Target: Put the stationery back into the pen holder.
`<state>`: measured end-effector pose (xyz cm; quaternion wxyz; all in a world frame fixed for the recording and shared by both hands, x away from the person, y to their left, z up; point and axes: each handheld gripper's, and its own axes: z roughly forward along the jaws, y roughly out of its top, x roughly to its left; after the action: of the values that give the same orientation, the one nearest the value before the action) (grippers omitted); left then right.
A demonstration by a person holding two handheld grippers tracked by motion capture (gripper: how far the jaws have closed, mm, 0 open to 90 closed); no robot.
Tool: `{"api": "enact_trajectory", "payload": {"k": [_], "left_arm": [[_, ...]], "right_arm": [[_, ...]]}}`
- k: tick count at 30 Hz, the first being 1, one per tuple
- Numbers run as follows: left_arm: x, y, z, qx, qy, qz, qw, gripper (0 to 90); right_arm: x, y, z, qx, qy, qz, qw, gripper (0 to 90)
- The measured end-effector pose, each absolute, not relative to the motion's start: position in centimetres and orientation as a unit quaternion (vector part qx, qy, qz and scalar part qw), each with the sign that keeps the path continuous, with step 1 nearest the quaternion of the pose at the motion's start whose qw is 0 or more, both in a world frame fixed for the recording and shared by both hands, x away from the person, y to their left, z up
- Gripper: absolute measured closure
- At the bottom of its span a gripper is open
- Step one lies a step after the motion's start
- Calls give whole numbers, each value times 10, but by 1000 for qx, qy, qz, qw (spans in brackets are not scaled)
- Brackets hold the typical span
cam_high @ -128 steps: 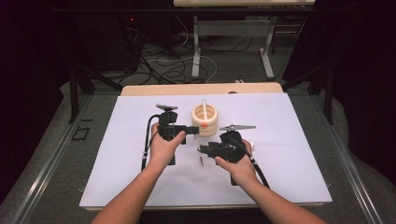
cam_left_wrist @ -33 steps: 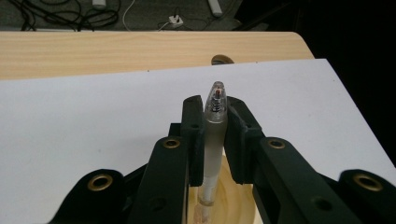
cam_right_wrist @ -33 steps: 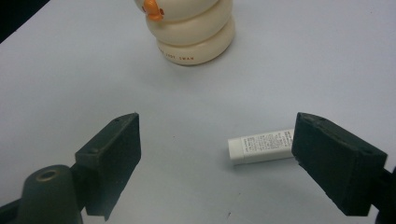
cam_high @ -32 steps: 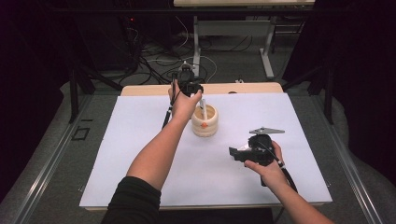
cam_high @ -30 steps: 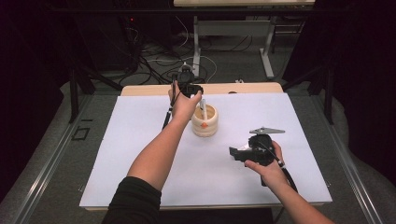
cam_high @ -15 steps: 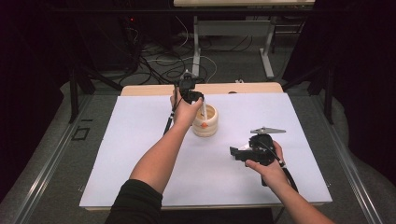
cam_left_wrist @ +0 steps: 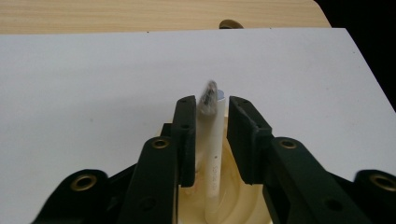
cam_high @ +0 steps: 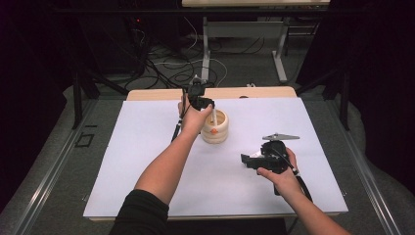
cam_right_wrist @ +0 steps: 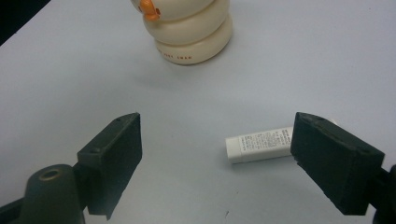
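- At the far middle of the white table mat (cam_high: 147, 161), the person's left gripper (cam_high: 204, 104) hangs over a cream, ring-stacked holder (cam_high: 216, 128) with a white pen (cam_left_wrist: 211, 149) standing between its jaws.
- In the left gripper view, the jaws have just been opening: the pen leans against one pad (cam_left_wrist: 188, 135) while a gap shows on the other side, so the grip looks released, or nearly so.
- The pen's lower end sits inside the holder, its blurred tip rising toward twelve o'clock above the pads.
- At roughly four o'clock from the holder, the right gripper (cam_high: 247, 160) rests low over the mat, jaws wide apart and holding nothing.
- In the right gripper view, a white eraser (cam_right_wrist: 259, 143) with a printed label lies flat on the mat just inside the jaw at three o'clock; whether that jaw touches it cannot be told.
- By the look of it, the pen is all but delivered; lifting the left gripper clear is left, and the eraser appears to be next.
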<state>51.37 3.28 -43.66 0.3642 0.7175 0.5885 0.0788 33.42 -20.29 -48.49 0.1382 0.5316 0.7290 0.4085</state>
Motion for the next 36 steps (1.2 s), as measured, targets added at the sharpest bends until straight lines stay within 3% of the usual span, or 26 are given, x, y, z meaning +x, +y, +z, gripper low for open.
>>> {"api": "enact_trajectory", "payload": {"k": [10,24,36], "left_arm": [[502,33,-425,731,564,90,374,597],[480,21,-425,769,468,90,426,474],[459,19,-434,791,414,106,437,264]], "right_arm": [[336,-209,-482,540,721,413,136,163],[340,-222,-478,553,707,416,147,160],[341,-233,-474,558,704,408,161,150]]}}
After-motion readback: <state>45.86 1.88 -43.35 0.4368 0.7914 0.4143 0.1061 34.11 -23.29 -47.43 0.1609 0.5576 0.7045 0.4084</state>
